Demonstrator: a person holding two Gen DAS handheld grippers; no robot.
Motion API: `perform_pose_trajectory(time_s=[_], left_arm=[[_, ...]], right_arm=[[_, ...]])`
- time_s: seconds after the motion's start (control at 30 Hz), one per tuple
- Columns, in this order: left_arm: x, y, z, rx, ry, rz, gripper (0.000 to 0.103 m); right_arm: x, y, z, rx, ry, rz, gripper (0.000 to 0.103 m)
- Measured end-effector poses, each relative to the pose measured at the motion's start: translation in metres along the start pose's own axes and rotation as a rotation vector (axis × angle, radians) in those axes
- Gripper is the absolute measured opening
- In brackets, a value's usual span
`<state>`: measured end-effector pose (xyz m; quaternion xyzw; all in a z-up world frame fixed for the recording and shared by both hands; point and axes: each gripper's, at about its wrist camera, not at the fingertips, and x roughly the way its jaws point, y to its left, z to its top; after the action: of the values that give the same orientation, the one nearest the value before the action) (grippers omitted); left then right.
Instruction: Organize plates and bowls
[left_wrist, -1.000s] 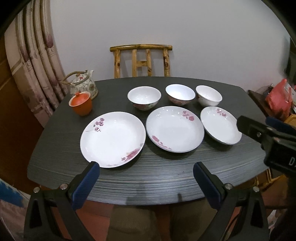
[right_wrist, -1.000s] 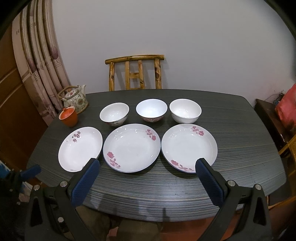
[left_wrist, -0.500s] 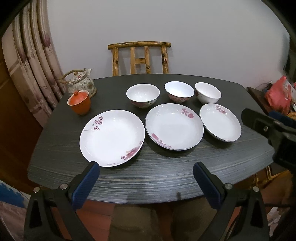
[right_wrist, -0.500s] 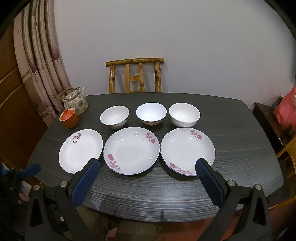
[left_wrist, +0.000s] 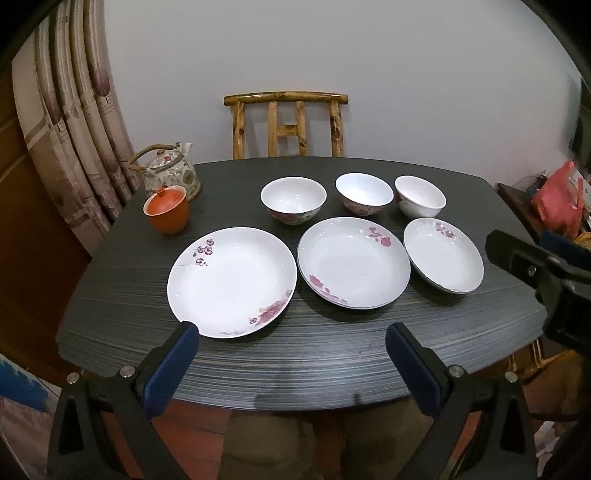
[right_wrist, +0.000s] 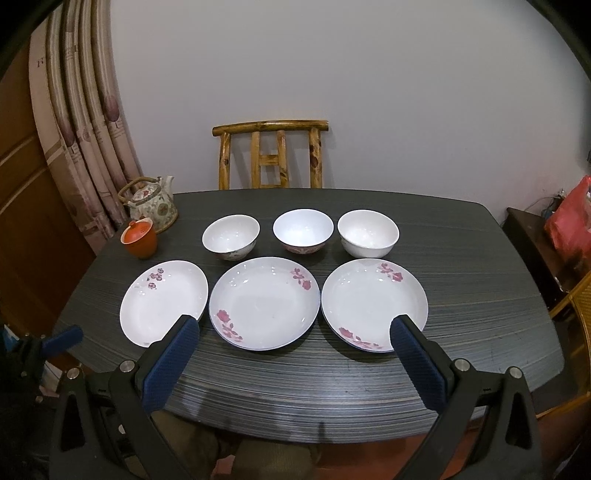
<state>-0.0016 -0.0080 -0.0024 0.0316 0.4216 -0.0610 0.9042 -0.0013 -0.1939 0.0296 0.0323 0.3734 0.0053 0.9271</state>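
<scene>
Three white floral plates lie in a row on the dark table (left_wrist: 332, 354): left plate (left_wrist: 232, 281) (right_wrist: 164, 301), middle plate (left_wrist: 354, 261) (right_wrist: 264, 302), right plate (left_wrist: 443, 254) (right_wrist: 374, 303). Behind them stand three white bowls: left bowl (left_wrist: 293, 199) (right_wrist: 231, 237), middle bowl (left_wrist: 364, 193) (right_wrist: 303, 230), right bowl (left_wrist: 420, 195) (right_wrist: 368, 232). My left gripper (left_wrist: 291, 336) hovers open over the near table edge, holding nothing. My right gripper (right_wrist: 293, 332) is open too, in front of the middle and right plates, and shows at the right of the left wrist view.
An orange lidded cup (left_wrist: 167, 214) (right_wrist: 140, 238) and a patterned teapot (left_wrist: 168, 171) (right_wrist: 149, 203) sit at the table's far left. A wooden chair (left_wrist: 286, 125) (right_wrist: 271, 153) stands behind the table. Curtains (left_wrist: 74, 122) hang at left; a red bag (left_wrist: 559, 199) lies at right.
Both views have tilted upward a little, so the table and dishes sit lower in each frame. The dishes have not moved. Both grippers stay open.
</scene>
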Motion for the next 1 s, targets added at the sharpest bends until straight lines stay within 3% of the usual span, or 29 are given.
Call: perform_pose_trajectory(time_s=[0.37, 0.83, 1.0], left_arm=[[0.003, 0.002, 0.000, -0.016, 0.010, 0.044, 0.103], [0.006, 0.008, 0.000, -0.024, 0.022, 0.035, 0.103], [0.007, 0.028, 0.007, -0.059, 0.024, 0.010, 0.103]], right_arm=[[-0.001, 0.001, -0.003, -0.004, -0.001, 0.000, 0.103], [-0.003, 0.006, -0.004, -0.014, 0.000, 0.008, 0.102], [0.000, 0.010, -0.004, -0.022, 0.015, 0.034, 0.098]])
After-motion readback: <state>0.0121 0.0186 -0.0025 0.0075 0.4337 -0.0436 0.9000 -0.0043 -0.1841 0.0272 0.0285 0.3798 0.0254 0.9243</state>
